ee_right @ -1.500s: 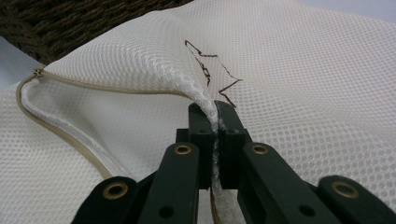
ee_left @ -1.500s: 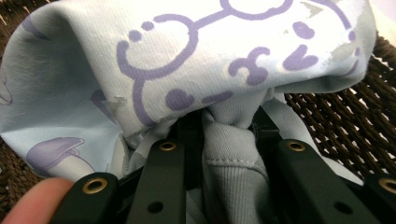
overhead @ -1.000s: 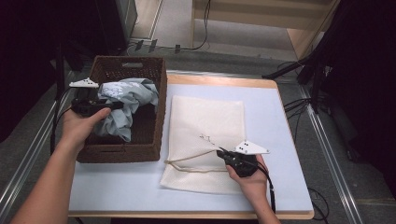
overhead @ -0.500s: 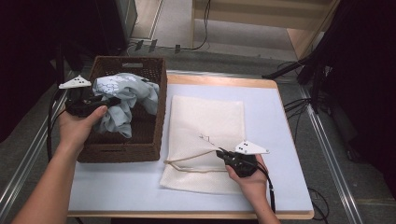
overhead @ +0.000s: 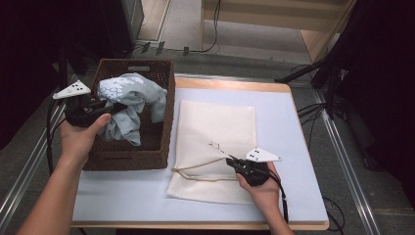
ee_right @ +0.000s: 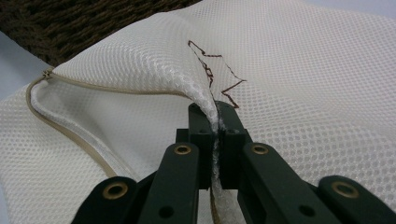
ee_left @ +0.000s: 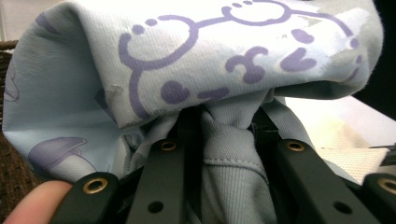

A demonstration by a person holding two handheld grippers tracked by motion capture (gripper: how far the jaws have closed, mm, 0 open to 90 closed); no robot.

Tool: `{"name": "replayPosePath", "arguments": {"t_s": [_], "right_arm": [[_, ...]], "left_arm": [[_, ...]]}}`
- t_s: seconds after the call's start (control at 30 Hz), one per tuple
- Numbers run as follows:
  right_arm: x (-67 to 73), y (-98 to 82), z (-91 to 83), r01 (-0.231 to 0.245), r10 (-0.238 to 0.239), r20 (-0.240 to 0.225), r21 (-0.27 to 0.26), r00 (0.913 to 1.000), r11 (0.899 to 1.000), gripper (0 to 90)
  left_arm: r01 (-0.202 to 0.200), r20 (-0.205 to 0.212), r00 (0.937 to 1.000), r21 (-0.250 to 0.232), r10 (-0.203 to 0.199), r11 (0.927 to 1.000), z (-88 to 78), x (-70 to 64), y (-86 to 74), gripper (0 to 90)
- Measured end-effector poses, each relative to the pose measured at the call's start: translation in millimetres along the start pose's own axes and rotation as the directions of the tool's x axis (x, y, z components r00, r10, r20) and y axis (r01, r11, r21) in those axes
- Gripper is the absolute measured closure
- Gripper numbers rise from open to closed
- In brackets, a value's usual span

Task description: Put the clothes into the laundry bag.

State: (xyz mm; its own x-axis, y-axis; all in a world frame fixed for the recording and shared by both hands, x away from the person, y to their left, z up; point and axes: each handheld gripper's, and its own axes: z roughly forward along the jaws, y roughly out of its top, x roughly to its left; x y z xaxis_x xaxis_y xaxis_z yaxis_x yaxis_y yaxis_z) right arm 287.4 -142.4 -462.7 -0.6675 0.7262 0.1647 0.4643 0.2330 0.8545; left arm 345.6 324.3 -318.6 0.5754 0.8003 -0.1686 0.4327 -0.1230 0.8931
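At the left of the high view, the left gripper is clamped on a bunched pale blue garment with a purple print, held above the dark brown woven wicker basket; most of the cloth hangs down inside the basket. To the right, a cream-white mesh laundry bag with a beige zip edge lies flat on the pale blue table top. The right gripper has its jaws together on the bag's upper layer near the opening, lifting it clear of the lower one.

Judged step: carry the garment across and feed it into the bag. To do it well, raise the garment until its hanging tail clears the basket wall, keep the right-hand pinch high so the mouth gapes, and lead in with the bunched end.

The left gripper view confirms a gathered fold of garment pressed between the jaws, which the high view leaves unclear. The right gripper view shows the mesh nipped on edge, a brown stitched mark, and the zip opening standing slightly ajar.
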Motion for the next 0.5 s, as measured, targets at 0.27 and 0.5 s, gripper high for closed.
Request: {"name": "replayPosePath", "arguments": {"t_s": [0.27, 0.5], "right_arm": [[1.3, 0.2, 0.3, 0.002, -0.002, 0.0, 0.0, 1.0, 1.0, 87.9], [0.1, -0.1, 1.4, -0.005, 0.004, 0.017, 0.007, 0.9999, 1.0, 87.8]], "left_arm": [[-0.029, 0.049, 0.9983, -0.03, 0.031, 0.9991, -6.6, -23.3, -2.7, 73.0], [-0.048, 0.128, 0.9903, -0.056, 0.055, 0.9973, -10.2, -55.3, -9.1, 73.0]]}}
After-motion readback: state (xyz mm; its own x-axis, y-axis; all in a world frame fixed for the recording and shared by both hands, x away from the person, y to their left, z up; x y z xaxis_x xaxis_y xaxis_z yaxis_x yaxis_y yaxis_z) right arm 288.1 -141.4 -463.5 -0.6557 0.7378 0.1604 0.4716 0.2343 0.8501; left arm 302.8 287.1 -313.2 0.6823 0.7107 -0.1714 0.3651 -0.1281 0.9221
